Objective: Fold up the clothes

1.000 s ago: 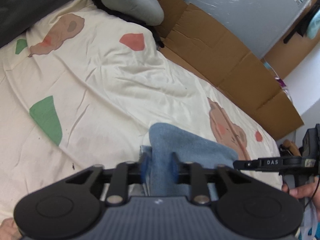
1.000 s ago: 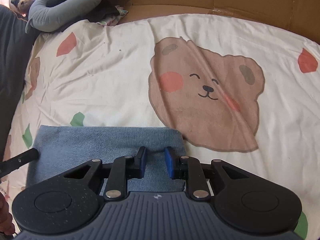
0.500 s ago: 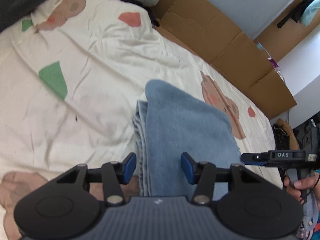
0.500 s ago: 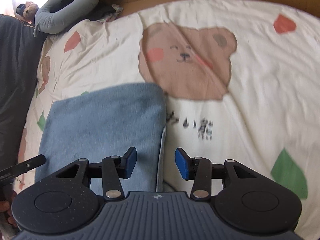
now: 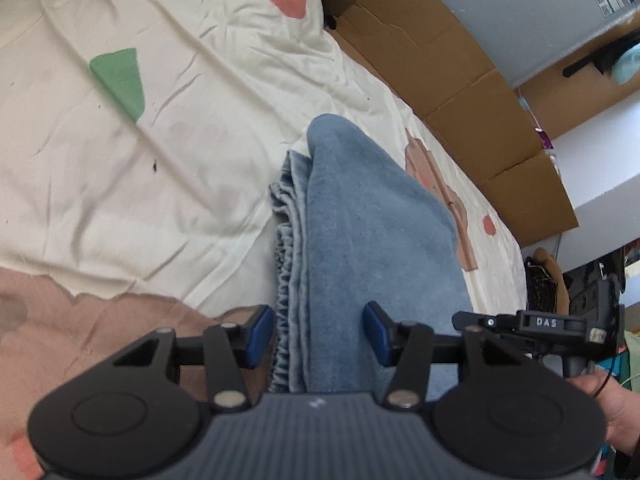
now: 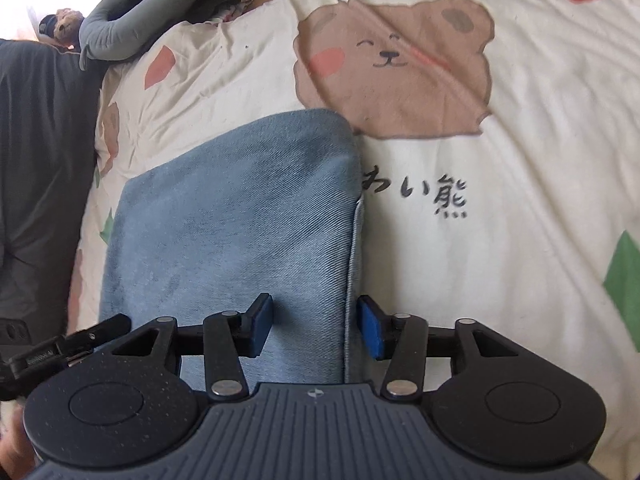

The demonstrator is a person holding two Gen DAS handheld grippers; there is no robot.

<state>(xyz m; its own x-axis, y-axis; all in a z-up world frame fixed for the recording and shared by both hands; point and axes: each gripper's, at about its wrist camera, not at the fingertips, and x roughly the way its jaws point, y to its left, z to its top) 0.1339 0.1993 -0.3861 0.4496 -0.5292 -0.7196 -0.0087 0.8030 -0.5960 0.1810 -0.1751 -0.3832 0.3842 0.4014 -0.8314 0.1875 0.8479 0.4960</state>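
Note:
A folded blue denim garment (image 5: 372, 236) lies on the cream bedsheet (image 5: 120, 160), its gathered waistband layers showing along the left side. My left gripper (image 5: 318, 334) is open above the garment's near left edge, blue pads spread apart, gripping nothing. In the right wrist view the same denim garment (image 6: 240, 216) lies flat as a rectangle. My right gripper (image 6: 314, 326) is open over its near right edge, one pad over the cloth and one over the sheet. The right gripper (image 5: 532, 324) also shows at the far right of the left wrist view, held by a hand (image 5: 616, 408).
The bedsheet (image 6: 500, 240) carries a brown bear print (image 6: 396, 64) with black characters below it. Brown cardboard (image 5: 460, 80) lines the far side of the bed. A grey pillow (image 6: 140, 20) and dark bedding (image 6: 40, 160) lie at the head end.
Both grippers let go of the denim, opened and drew back toward the garment's near edge. The garment now lies folded flat on the sheet.

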